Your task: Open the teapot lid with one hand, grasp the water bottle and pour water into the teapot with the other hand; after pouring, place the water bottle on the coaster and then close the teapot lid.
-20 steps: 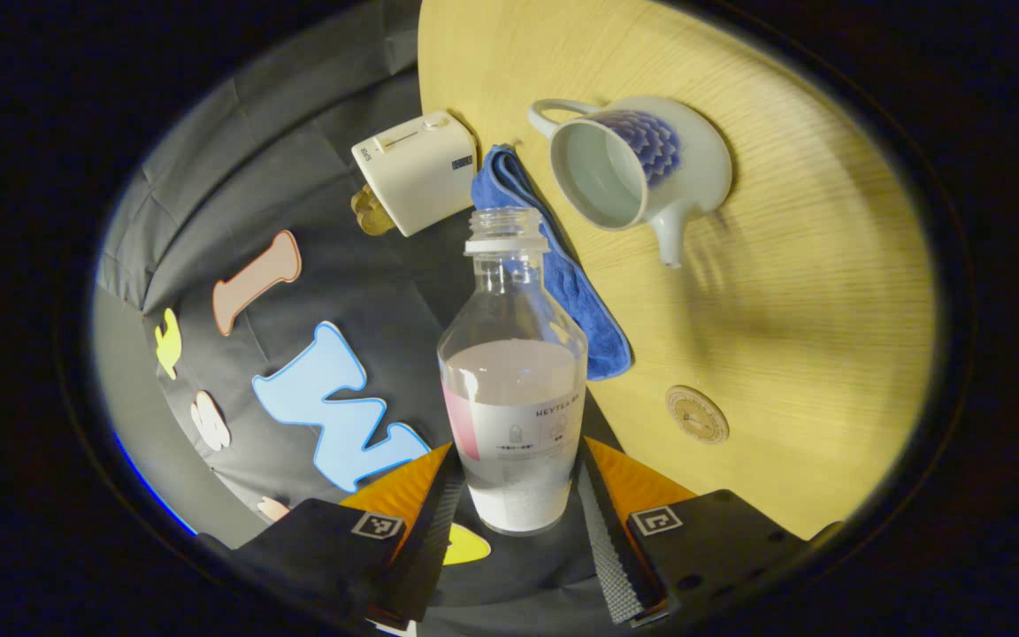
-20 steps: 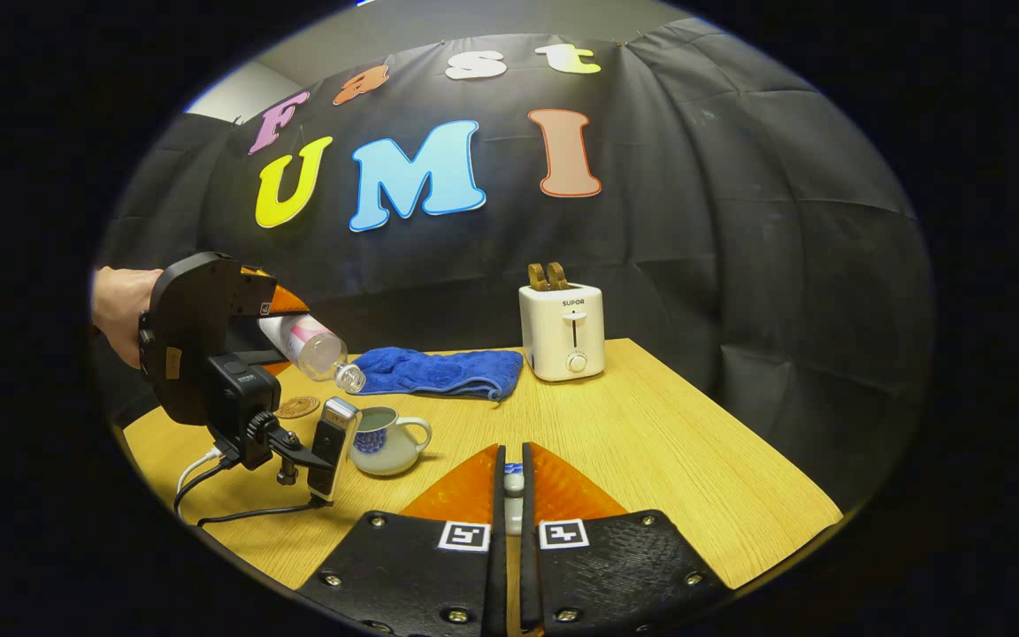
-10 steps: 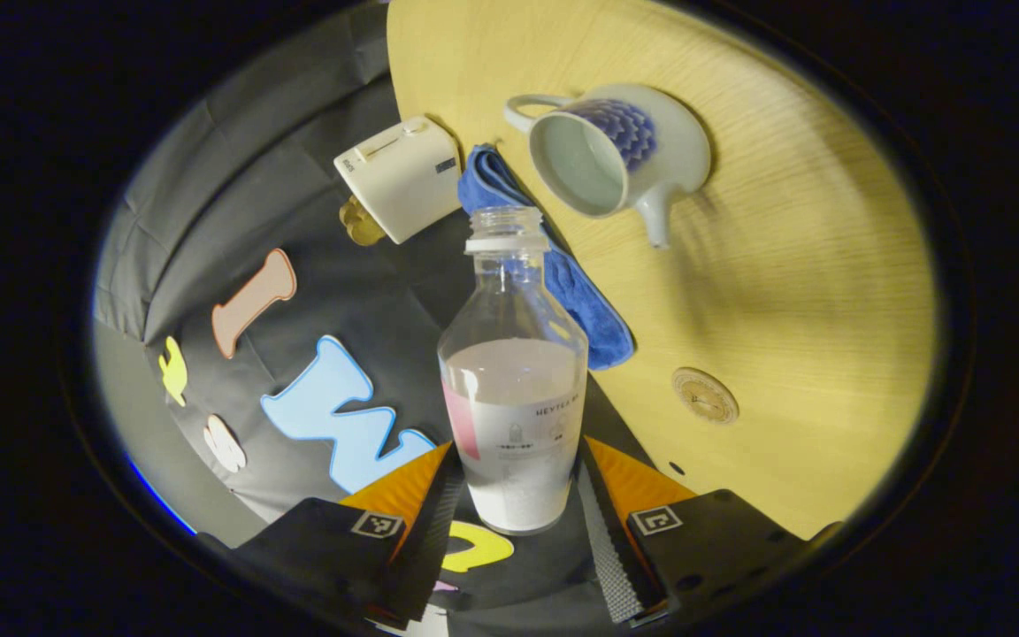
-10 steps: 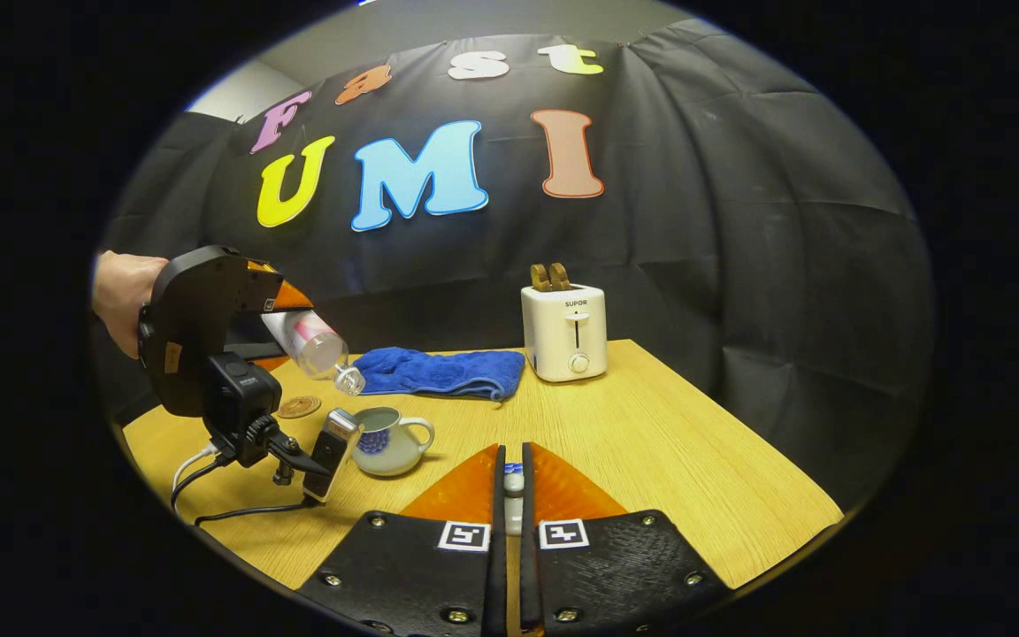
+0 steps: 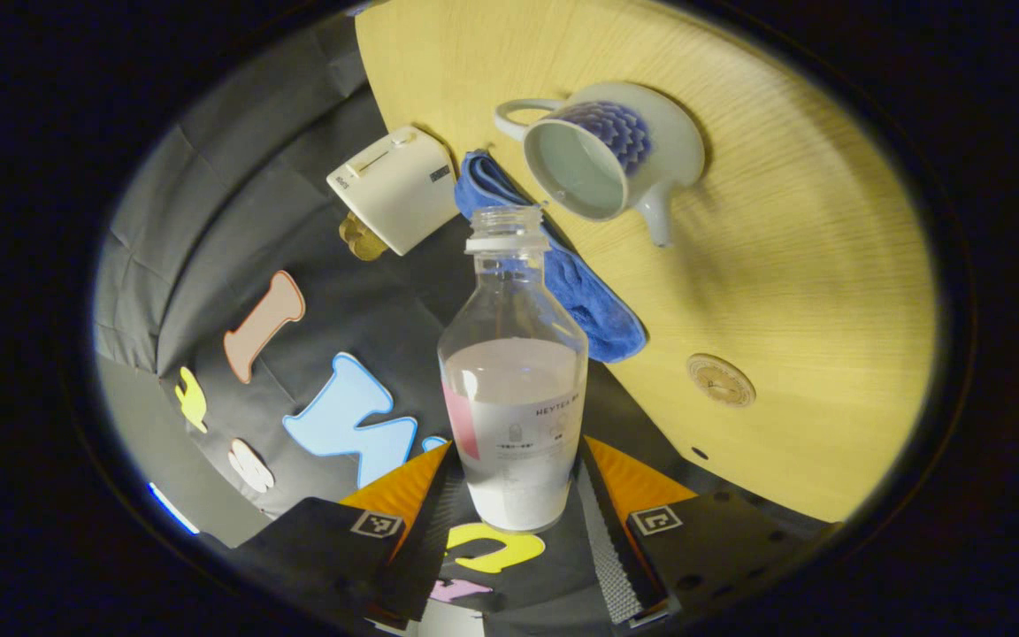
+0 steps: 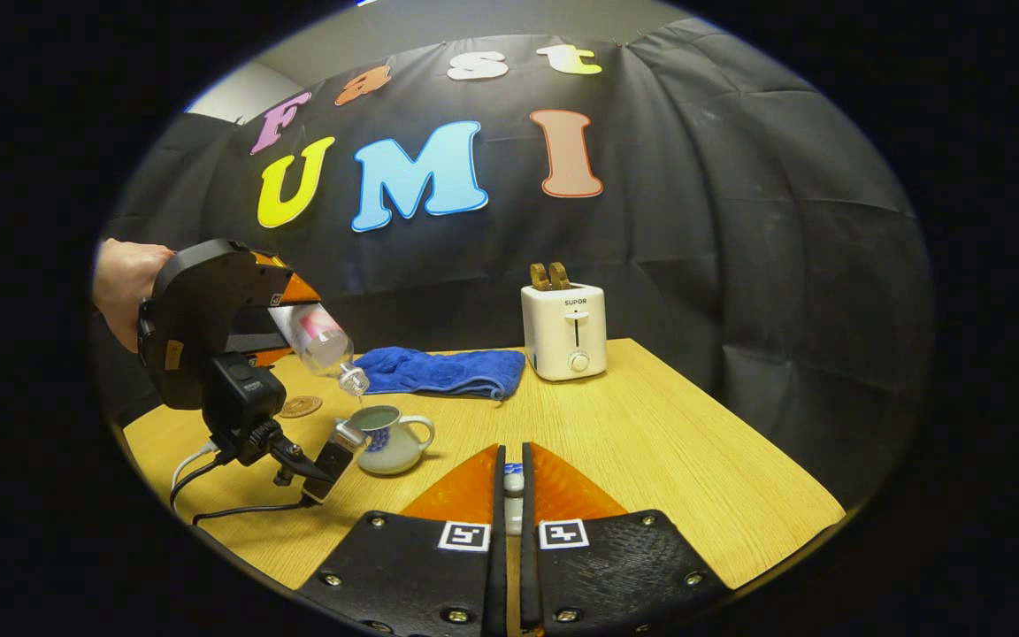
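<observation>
In the left gripper view my left gripper is shut on a clear water bottle with no cap. The bottle's mouth lines up with the rim of the open white and blue teapot on the wooden table. In the right gripper view that left gripper, held by a hand, tilts the bottle mouth-down just above the teapot. My right gripper hovers over the table's near side. It is shut on the small teapot lid, which is mostly hidden between the fingers. A round coaster lies near the teapot.
A blue towel and a white toaster stand at the back of the table. A cable trails from the left gripper across the table's front left. The coaster sits behind the left gripper.
The left gripper has tipped the bottle further down and brought its mouth over the teapot's opening. The right gripper has stayed still with the lid.
</observation>
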`<move>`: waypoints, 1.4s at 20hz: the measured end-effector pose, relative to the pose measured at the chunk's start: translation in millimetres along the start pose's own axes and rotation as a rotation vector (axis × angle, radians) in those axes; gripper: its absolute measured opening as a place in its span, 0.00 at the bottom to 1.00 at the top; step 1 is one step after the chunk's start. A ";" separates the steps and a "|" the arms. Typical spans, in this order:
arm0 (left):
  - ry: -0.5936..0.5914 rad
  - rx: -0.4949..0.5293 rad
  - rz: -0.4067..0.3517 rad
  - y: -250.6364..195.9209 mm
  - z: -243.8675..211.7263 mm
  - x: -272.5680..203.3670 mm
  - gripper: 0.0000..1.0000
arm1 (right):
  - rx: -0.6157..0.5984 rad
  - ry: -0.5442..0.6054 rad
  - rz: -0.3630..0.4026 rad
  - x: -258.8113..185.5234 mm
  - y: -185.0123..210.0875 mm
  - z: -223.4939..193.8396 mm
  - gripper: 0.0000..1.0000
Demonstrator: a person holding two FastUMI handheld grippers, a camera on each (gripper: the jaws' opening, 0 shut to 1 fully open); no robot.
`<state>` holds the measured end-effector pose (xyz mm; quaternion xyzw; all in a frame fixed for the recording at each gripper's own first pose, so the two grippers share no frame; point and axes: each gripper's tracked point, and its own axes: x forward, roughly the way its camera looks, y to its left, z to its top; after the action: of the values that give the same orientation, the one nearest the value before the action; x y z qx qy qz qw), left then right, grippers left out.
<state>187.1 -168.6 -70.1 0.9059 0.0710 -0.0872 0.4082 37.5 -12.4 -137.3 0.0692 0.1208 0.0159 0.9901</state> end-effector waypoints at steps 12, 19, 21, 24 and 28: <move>0.028 0.109 0.035 17.1 -2.2 -0.6 0.84 | 0.009 -0.011 0.008 -3.7 3.9 1.9 0.06; 0.038 0.155 0.075 25.9 -2.2 -2.1 0.84 | 0.009 -0.017 0.006 -5.1 4.1 2.7 0.06; 0.036 0.156 0.068 24.6 -2.8 0.1 0.84 | 0.013 -0.015 0.005 -4.7 3.4 1.1 0.06; 0.032 0.160 0.063 25.3 -1.1 -1.1 0.84 | 0.017 -0.013 0.003 -5.7 1.5 -0.2 0.06; 0.028 0.155 0.057 20.8 1.5 -0.4 0.84 | 0.020 -0.011 0.003 -5.8 1.0 -0.8 0.06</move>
<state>190.8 -183.4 -55.9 0.9375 0.0440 -0.0683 0.3384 31.7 -11.5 -136.5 0.0791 0.1152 0.0156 0.9901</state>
